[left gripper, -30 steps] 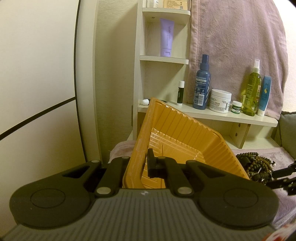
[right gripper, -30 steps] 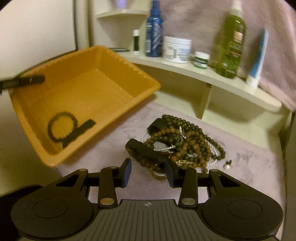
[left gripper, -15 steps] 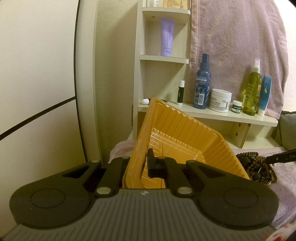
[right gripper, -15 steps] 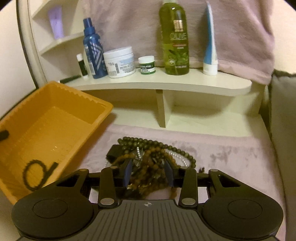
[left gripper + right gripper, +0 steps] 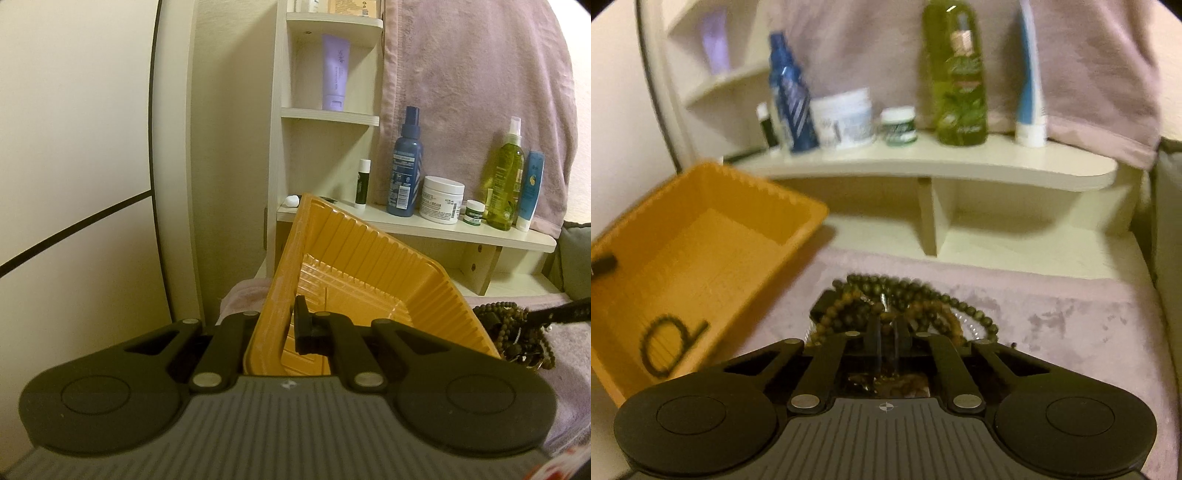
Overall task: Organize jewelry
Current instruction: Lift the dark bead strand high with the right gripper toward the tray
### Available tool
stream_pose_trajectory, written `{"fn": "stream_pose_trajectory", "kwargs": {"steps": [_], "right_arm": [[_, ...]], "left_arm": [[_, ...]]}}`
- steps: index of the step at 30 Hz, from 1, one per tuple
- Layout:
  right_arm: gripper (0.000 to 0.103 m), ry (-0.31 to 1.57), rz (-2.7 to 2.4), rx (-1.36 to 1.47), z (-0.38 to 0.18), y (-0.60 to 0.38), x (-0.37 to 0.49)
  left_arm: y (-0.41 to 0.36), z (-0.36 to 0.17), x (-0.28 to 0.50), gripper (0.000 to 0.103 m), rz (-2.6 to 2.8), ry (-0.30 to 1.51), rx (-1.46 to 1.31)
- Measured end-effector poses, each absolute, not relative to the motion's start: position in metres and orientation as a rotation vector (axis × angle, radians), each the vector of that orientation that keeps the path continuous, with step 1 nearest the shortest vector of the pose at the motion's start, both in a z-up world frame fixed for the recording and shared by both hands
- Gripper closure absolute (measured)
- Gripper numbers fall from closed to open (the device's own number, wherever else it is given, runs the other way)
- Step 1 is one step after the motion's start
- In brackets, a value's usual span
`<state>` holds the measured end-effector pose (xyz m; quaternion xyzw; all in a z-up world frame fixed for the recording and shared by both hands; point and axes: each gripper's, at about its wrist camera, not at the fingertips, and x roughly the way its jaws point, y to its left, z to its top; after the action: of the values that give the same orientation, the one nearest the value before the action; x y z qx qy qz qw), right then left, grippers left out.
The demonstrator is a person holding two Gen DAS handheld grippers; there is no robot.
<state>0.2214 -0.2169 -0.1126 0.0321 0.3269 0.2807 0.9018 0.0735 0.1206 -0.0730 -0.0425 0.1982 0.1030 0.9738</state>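
Orange tray is held tilted by the left tongs, clenched on its wall. Only 1 dark bracelet lies inside. The right tongs have just been closing on strands of the bead pile on the pink cloth. Most jewelry still waits outside.

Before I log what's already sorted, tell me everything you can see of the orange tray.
The orange tray is a rectangular bin of thin, glossy plastic with ribbed walls, a grooved floor and a rolled rim. It is tilted, its open side facing the bead pile, its low edge by the mauve cloth. The left gripper is shut on its rim, one finger inside and one outside. A dark beaded bracelet with a tail lies on its floor; nothing else shows inside.
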Motion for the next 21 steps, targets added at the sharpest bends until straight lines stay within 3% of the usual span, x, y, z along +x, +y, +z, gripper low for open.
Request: {"fn": "stream_pose_trajectory", "kwargs": {"steps": [21], "right_arm": [[0.097,0.356,0.533,0.186,-0.018,-0.260,0.182]], "left_arm": [[0.121,-0.072,0.074,0.097,0.206,0.401,-0.086]]}}
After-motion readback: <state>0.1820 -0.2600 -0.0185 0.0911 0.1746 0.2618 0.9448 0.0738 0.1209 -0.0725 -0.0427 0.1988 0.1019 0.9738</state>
